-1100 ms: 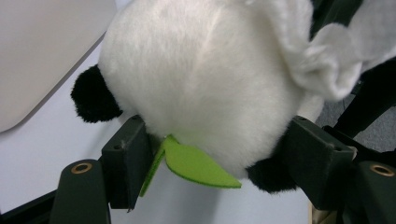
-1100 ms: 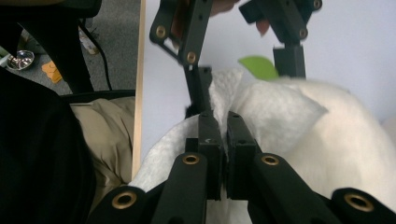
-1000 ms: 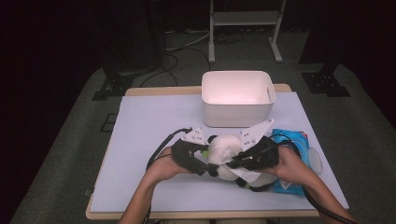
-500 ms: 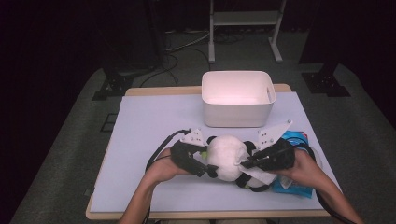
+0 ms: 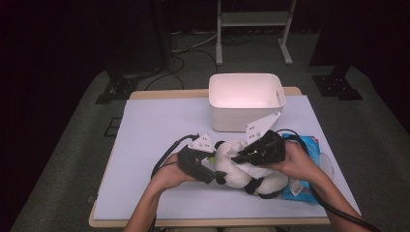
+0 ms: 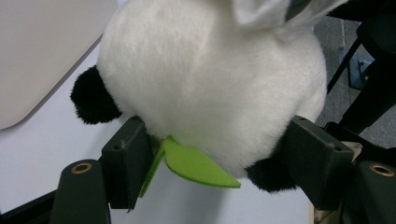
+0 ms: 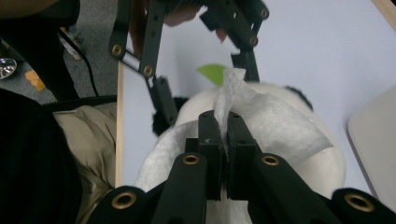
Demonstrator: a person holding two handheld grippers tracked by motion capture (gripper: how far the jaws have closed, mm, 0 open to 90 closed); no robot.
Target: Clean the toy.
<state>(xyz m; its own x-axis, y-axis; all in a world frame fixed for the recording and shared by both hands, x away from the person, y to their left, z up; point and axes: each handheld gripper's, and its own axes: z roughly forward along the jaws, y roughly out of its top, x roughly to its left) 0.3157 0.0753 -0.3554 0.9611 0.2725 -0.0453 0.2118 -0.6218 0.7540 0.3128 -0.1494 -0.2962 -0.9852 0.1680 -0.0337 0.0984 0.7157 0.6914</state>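
Your right gripper (image 5: 240,158) has lifted up and left since the earlier frame, pulling a white wipe (image 7: 261,121) across the plush panda (image 5: 241,166). Its jaws are pinched closed on a fold of that wipe. Your left gripper (image 5: 212,175) clamps the panda's white body just above a green leaf (image 6: 196,165). At lower centre of the high view, the panda lies on the table (image 5: 150,125), below the white bin (image 5: 245,99) and left of a blue pack (image 5: 304,186).

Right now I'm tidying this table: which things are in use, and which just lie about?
In use:
- panda, clamped by left gripper
- wipe, pinched by right gripper

Lying about:
- white bin
- blue wipes pack
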